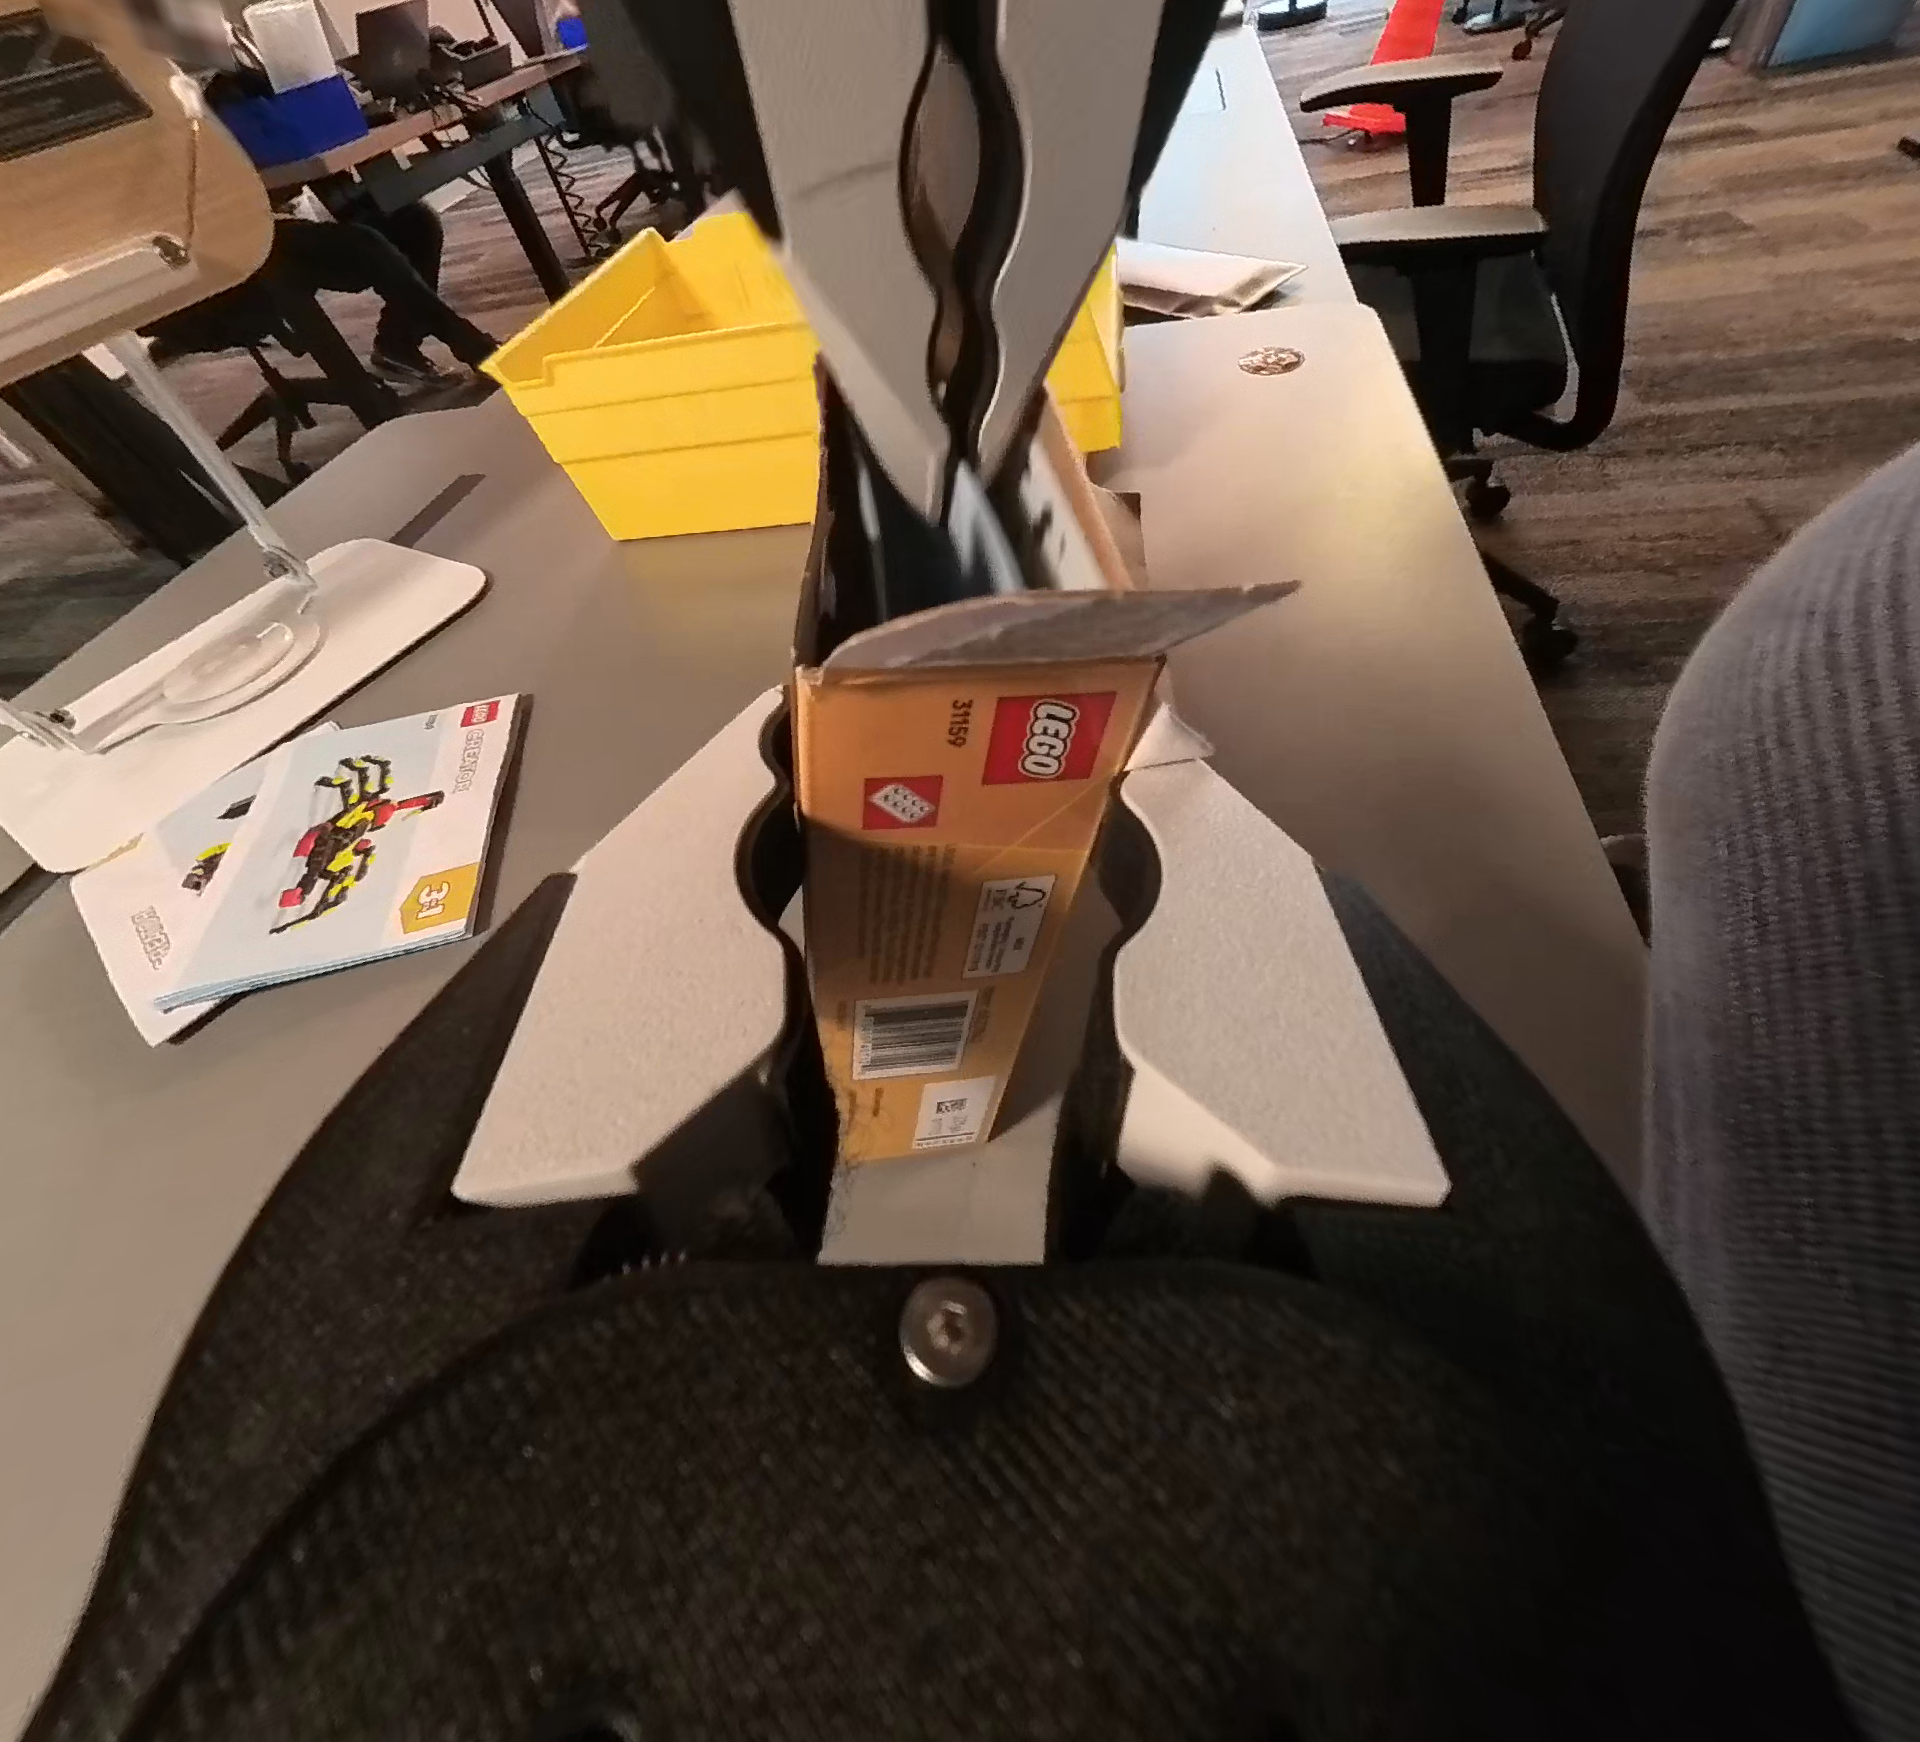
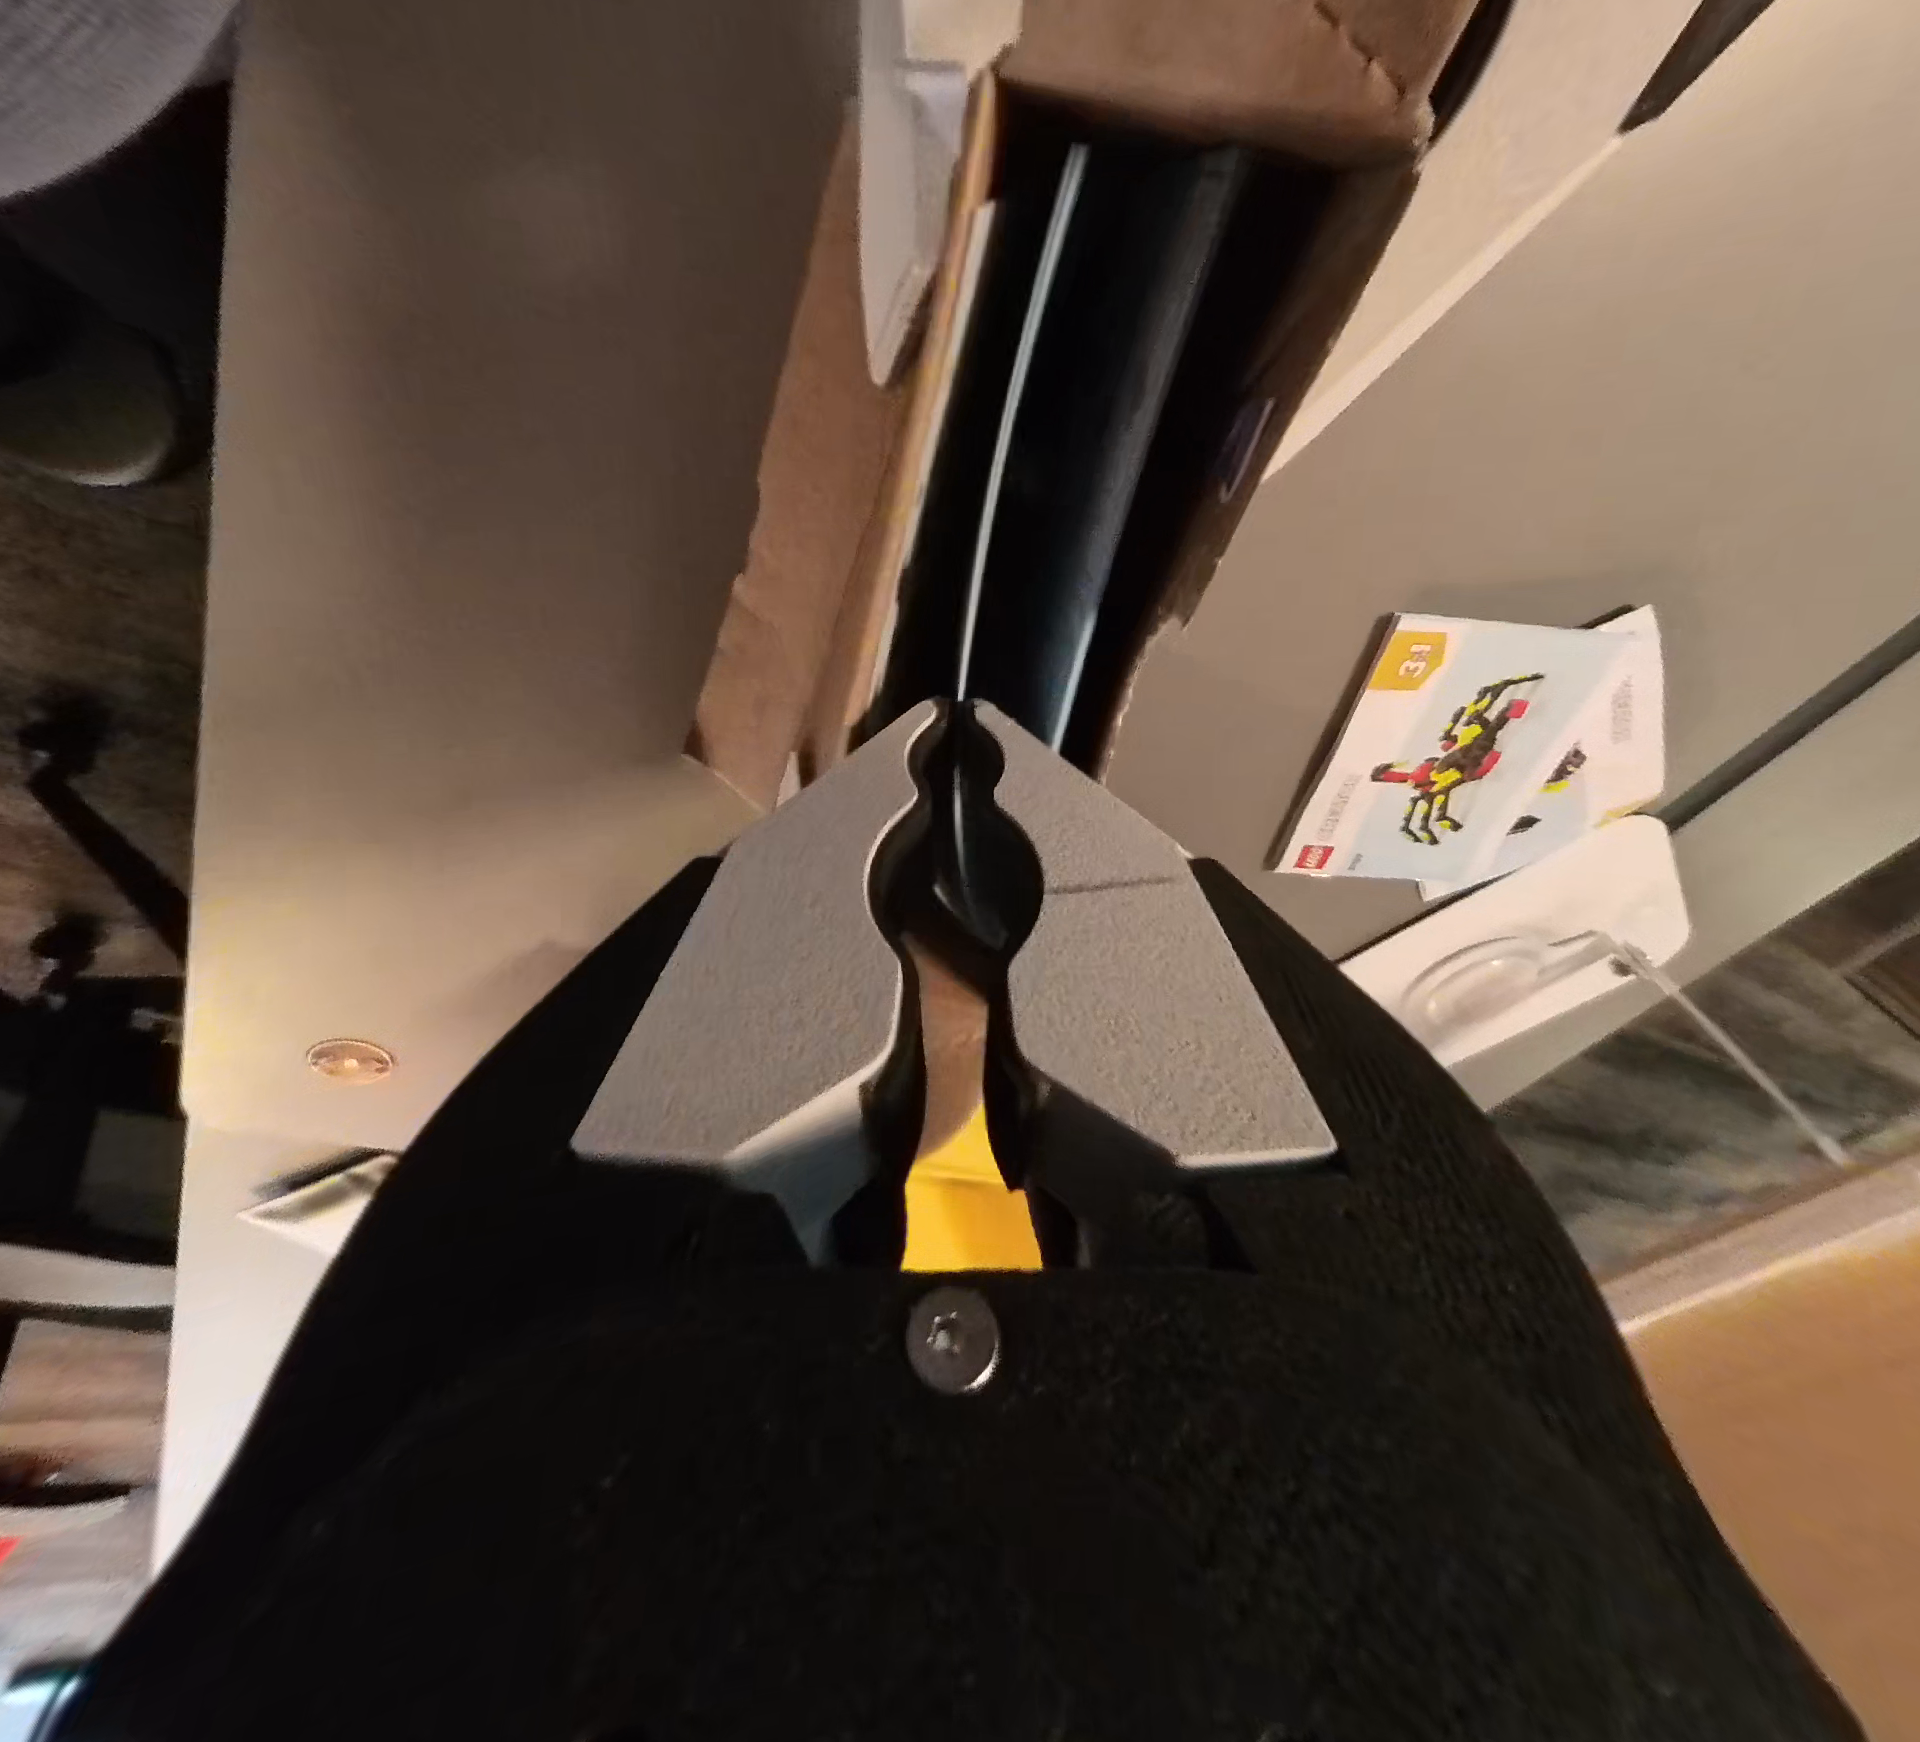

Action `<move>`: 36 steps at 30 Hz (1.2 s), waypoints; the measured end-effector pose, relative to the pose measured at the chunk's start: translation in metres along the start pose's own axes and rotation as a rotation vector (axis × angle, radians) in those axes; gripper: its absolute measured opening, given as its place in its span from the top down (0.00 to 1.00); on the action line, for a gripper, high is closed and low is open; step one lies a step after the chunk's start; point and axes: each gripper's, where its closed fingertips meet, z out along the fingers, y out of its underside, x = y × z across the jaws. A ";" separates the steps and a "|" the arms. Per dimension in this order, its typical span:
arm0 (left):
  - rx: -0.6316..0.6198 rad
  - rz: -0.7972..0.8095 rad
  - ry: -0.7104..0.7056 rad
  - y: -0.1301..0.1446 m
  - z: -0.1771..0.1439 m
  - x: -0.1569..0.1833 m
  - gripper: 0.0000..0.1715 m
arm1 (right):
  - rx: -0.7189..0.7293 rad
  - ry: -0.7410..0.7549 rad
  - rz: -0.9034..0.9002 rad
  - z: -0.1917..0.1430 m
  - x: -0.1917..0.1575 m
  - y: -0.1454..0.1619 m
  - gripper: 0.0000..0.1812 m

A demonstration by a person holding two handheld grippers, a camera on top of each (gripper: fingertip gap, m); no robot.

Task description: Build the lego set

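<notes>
Left wrist view: left gripper [image 1: 961, 871], fingers clamped on the narrow sides of a yellow cardboard box [image 1: 966, 871], held at frame centre with its end flaps open toward 12 o'clock. Right gripper [image 1: 961, 456], entering from 12 o'clock, tips nearly together and dipped into the box mouth, pinching a dark, glossy thing that cannot be identified. Instruction booklet [image 1: 312, 845], flat on the grey table [image 1: 312, 1173] at 9 o'clock. White stand base [image 1: 239, 653], just beyond the booklet. Yellow bins [image 1: 665, 404], stacked, at 11 o'clock behind the box. Office chair [image 1: 1538, 258], at 2 o'clock. Right wrist view, seen inverted: right gripper [image 2: 956, 705], tips closed at the box [image 2: 831, 497] opening on a thin black sheet with a bright edge [image 2: 997, 497] that runs into the dark interior. Booklet [image 2: 1455, 747], at 3 o'clock on the table [image 2: 468, 445], stand base [image 2: 1507, 954] touching it.
</notes>
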 end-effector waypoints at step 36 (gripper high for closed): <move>0.039 0.073 0.066 -0.001 0.000 0.003 0.68 | 0.948 0.284 0.995 -0.014 0.030 0.097 0.67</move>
